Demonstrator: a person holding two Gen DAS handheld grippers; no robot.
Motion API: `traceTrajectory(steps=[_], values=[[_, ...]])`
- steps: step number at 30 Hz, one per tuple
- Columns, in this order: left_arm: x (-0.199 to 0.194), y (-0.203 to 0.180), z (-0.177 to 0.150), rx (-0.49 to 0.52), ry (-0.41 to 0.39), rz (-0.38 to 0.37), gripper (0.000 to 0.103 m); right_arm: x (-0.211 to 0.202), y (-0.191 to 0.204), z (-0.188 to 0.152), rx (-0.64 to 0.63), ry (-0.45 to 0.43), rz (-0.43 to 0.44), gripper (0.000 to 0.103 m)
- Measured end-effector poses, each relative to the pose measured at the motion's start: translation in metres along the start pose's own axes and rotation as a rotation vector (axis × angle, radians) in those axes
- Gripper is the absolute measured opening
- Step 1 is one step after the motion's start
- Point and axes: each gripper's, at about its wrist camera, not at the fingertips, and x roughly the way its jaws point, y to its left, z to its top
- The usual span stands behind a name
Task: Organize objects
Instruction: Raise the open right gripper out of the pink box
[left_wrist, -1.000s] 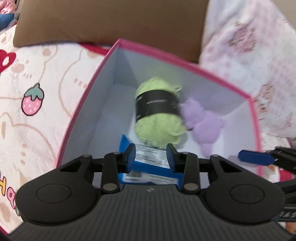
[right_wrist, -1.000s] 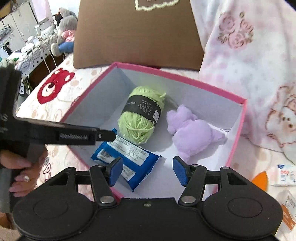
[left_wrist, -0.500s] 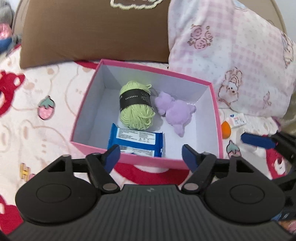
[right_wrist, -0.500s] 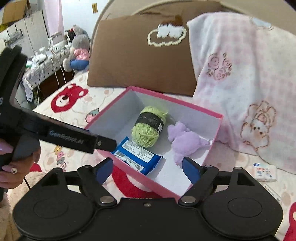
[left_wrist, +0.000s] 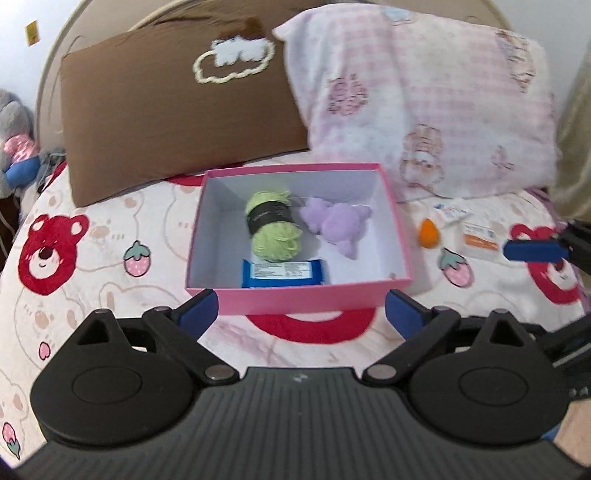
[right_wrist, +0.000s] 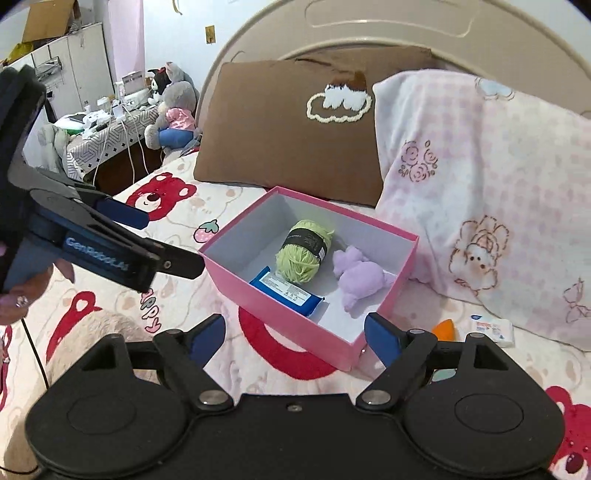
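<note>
A pink box (left_wrist: 295, 297) (right_wrist: 236, 275) sits on the bed. Inside lie a green yarn ball (left_wrist: 273, 230) (right_wrist: 304, 251), a purple plush toy (left_wrist: 338, 221) (right_wrist: 360, 275) and a blue wipes packet (left_wrist: 283, 272) (right_wrist: 286, 291). My left gripper (left_wrist: 300, 314) is open and empty, held back from the box's near wall. My right gripper (right_wrist: 295, 338) is open and empty, just before the box's near corner. To the right of the box lie an orange object (left_wrist: 428, 232) (right_wrist: 445, 328), a small white packet (left_wrist: 452, 213) (right_wrist: 493, 328) and an orange-and-white packet (left_wrist: 480, 238).
A brown pillow (left_wrist: 177, 125) (right_wrist: 295, 125) and a pink-checked pillow (left_wrist: 424, 110) (right_wrist: 491, 206) lean on the headboard behind the box. The bedspread (left_wrist: 92, 258) has bears and strawberries. A plush toy (right_wrist: 173, 114) and a cluttered side table (right_wrist: 103, 136) stand at the far left.
My left gripper let go of the blue packet inside the box, opened and drew back out. My right gripper also pulled back and up. The packet now lies in the box.
</note>
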Motion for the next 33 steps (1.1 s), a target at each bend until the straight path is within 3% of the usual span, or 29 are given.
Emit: traceTrajectory(steps=[5, 9, 14, 25, 29, 33], values=[[-0.024, -0.019, -0.012, 0.04, 0.002, -0.072, 0.098, -0.032, 0.003, -0.013, -0.041, -0.056, -0.047, 0.086], [-0.03, -0.026, -0.019, -0.003, 0.03, -0.124, 0.098, -0.054, -0.006, -0.027, -0.029, -0.087, -0.062, 0.086], [-0.036, -0.043, -0.032, 0.017, 0.033, -0.144, 0.098, -0.072, -0.019, -0.049, -0.009, -0.088, -0.088, 0.086], [-0.023, -0.105, -0.045, 0.086, 0.071, -0.226, 0.098, -0.089, -0.061, -0.09, 0.098, -0.092, -0.198, 0.086], [-0.024, -0.126, -0.04, 0.106, 0.077, -0.295, 0.098, -0.089, -0.083, -0.108, 0.191, -0.079, -0.178, 0.086], [-0.026, -0.145, -0.03, 0.13, 0.057, -0.296, 0.098, -0.085, -0.095, -0.123, 0.218, -0.076, -0.211, 0.086]])
